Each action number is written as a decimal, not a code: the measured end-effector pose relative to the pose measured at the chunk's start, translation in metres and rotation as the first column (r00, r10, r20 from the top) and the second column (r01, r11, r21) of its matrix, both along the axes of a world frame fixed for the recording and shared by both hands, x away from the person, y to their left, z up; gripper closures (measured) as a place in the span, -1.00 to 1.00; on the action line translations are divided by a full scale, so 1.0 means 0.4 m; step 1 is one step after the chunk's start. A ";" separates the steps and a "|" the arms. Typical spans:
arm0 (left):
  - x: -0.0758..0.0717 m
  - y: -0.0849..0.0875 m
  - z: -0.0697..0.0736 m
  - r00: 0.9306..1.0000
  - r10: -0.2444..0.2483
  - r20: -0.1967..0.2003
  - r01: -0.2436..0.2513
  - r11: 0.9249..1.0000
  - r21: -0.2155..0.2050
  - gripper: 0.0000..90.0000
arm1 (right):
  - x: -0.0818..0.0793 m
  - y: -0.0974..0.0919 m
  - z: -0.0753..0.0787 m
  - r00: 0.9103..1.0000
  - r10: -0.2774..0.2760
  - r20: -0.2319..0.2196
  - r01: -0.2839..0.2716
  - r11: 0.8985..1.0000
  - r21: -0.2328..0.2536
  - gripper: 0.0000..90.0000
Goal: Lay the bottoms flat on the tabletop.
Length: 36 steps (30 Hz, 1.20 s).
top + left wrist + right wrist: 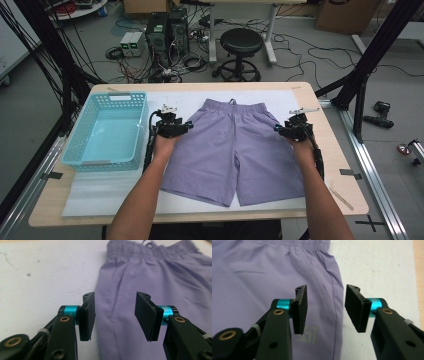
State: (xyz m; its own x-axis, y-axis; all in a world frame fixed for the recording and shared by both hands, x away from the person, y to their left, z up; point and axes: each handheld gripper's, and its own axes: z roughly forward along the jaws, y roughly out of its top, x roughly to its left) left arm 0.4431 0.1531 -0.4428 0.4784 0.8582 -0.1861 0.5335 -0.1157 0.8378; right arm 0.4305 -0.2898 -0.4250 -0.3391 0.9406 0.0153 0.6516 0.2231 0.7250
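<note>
Purple shorts (232,150) lie mid-surface; left tool (115,316) and right tool (325,312), both spread, straddle their side hems.

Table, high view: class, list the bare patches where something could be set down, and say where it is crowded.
Free: the white mat in front of the basket, left of the shorts; the mat strip beyond the waistband; the wood edge at the right. The basket is empty. Crowded: both sides of the shorts, where the left hand-held gripper and right hand-held gripper hover.

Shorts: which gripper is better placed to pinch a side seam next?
Roughly even, slight edge left. Left gripper has its open jaws straddling the edge of the shorts; right gripper likewise straddles the opposite edge. Neither touches fabric yet.
</note>
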 end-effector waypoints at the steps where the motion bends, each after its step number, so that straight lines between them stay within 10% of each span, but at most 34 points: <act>1: -0.012 -0.001 0.005 1.000 -0.010 0.009 0.010 1.000 -0.009 0.11 | -0.009 -0.001 0.004 1.000 0.004 0.010 -0.004 1.000 0.005 0.15; 12: -0.126 0.017 0.032 0.996 -0.076 0.045 0.077 0.997 -0.011 0.00 | -0.148 -0.016 0.041 0.993 0.056 0.104 -0.059 0.998 0.025 0.09; 21: -0.176 0.045 0.028 0.996 -0.063 0.055 0.065 0.998 -0.023 0.00 | -0.186 -0.016 0.030 0.991 0.089 0.101 -0.093 0.995 0.037 0.08; 29: -0.198 0.074 -0.015 0.998 -0.045 -0.039 0.045 0.999 0.007 0.03 | -0.205 -0.038 -0.002 0.988 0.148 0.050 -0.149 0.989 0.017 0.49; 36: -0.212 0.070 -0.040 0.994 -0.036 -0.099 0.043 0.997 0.066 0.19 | -0.195 -0.085 -0.058 0.997 0.055 -0.046 -0.056 0.998 -0.012 0.47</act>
State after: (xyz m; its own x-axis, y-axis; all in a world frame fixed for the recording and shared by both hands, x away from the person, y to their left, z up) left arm 0.3584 0.1811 -0.4586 0.4942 0.8514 -0.1755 0.6066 -0.1932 0.7712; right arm 0.3526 -0.3238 -0.4481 -0.3900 0.9206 0.0194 0.6701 0.2694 0.6917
